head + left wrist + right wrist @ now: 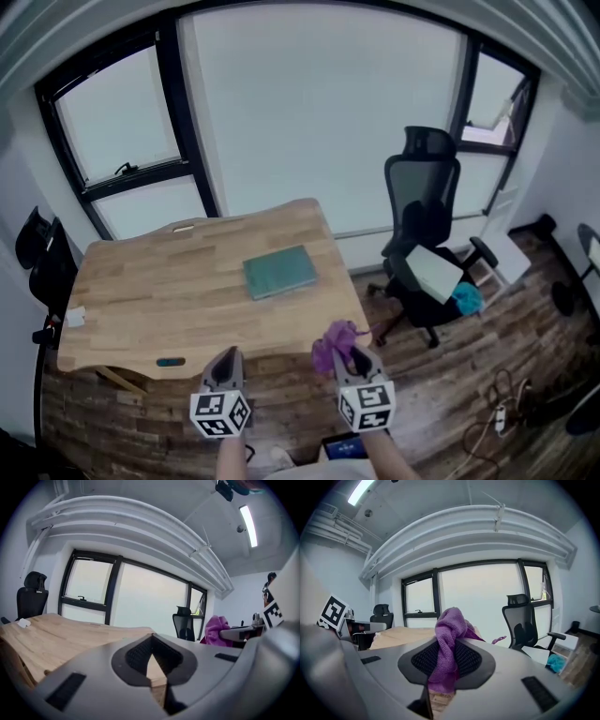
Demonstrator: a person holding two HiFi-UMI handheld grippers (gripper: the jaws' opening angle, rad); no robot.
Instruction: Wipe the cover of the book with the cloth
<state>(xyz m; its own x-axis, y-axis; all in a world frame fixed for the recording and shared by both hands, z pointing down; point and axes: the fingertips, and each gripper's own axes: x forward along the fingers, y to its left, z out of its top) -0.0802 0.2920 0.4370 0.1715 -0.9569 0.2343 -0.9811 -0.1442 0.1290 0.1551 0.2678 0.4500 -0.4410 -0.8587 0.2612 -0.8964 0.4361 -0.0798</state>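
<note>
Book, teal-covered, flat on the table; right gripper pinches purple cloth, left gripper pressed together

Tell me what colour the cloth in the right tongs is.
Purple; the cloth shows best in the right gripper view, clamped in the right tongs.

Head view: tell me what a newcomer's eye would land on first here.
The purple cloth stands out first, bunched in the closed jaws of the right gripper near the bottom of the picture. Next comes the teal book, lying flat on the wooden table ahead of both grippers. The left gripper, beside the right, is shut and empty.
</note>
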